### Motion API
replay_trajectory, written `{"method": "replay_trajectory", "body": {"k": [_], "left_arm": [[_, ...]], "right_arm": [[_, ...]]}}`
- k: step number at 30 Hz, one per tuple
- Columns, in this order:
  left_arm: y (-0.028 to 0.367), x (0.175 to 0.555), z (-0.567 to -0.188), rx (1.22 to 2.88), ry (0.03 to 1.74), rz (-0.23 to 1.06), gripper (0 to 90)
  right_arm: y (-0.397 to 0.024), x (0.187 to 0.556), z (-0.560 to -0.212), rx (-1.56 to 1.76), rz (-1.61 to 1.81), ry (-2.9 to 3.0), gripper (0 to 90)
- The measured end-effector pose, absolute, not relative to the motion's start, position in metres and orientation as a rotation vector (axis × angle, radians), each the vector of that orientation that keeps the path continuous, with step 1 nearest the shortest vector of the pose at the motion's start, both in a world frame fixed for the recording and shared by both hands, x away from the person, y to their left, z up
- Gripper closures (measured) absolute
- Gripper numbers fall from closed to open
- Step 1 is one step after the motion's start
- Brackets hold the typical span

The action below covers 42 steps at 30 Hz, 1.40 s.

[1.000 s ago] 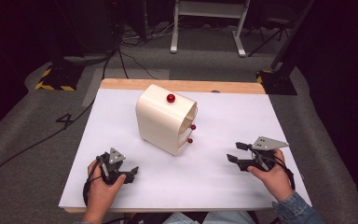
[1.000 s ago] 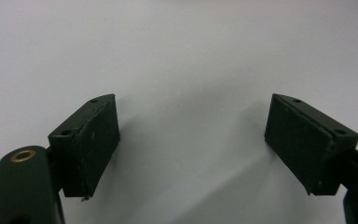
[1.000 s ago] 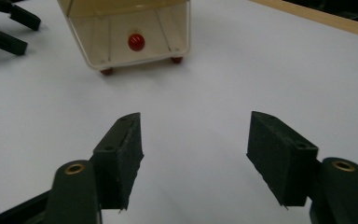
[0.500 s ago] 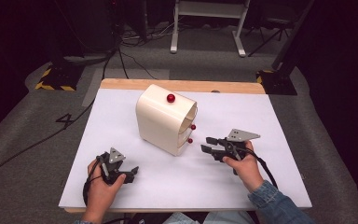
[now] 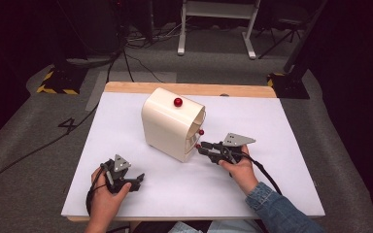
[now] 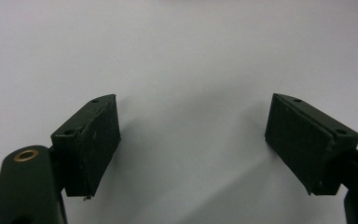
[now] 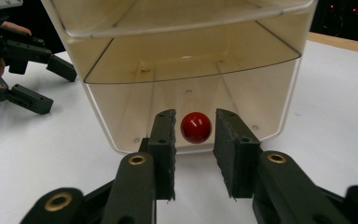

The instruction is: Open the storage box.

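A cream drawer cabinet (image 5: 170, 127) stands mid-table, a red ball knob (image 5: 178, 102) on its top and two more on its drawer fronts. My right gripper (image 5: 201, 148) is open at the front of the cabinet. In the right gripper view its jaws flank the lowest red knob (image 7: 196, 127) of a translucent drawer (image 7: 121, 105), with small gaps on both sides. My left gripper (image 5: 137, 181) rests open on the white tabletop at the front left, and the left gripper view shows nothing between its wide-apart fingers (image 6: 93, 140).
The white table surface (image 5: 272, 136) has a wooden strip (image 5: 243, 90) along its far edge. Beyond it are grey floor, cables and a white stand (image 5: 216, 19). A denim sleeve (image 5: 281, 213) comes in at the bottom right. The right gripper view also shows the left gripper (image 7: 32, 79) farther off.
My right gripper has moved left across the table to the cabinet's front, its jaws now on either side of the lowest red knob. The left gripper has stayed put.
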<state>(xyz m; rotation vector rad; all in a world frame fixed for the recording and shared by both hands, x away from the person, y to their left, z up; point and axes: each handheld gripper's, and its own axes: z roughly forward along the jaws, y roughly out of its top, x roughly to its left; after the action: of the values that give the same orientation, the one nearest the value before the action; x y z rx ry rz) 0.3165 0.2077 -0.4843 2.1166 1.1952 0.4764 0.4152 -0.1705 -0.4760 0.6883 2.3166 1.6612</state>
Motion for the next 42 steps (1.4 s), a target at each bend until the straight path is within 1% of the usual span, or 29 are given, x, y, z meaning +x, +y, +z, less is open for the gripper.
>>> {"method": "replay_trajectory", "body": {"k": [5,6,22,32,42], "left_arm": [[0.208,0.316,-0.485,2.115,1.193,0.48,18.2],[0.208,0.316,-0.485,2.114,1.193,0.479,18.2],[0.208,0.318,-0.484,2.113,1.2,0.466,17.9],[0.209,0.32,-0.483,2.12,1.206,0.446,17.5],[0.208,0.321,-0.483,2.123,1.212,0.438,16.4]], "right_arm": [[-0.166,0.417,-0.479,0.687,1.656,2.32,71.4],[-0.165,0.418,-0.479,0.694,1.65,2.319,73.7],[-0.171,0.415,-0.475,0.688,1.633,2.328,74.0],[-0.205,0.392,-0.466,0.703,1.613,2.311,73.9],[-0.231,0.376,-0.464,0.719,1.613,2.298,73.9]]}}
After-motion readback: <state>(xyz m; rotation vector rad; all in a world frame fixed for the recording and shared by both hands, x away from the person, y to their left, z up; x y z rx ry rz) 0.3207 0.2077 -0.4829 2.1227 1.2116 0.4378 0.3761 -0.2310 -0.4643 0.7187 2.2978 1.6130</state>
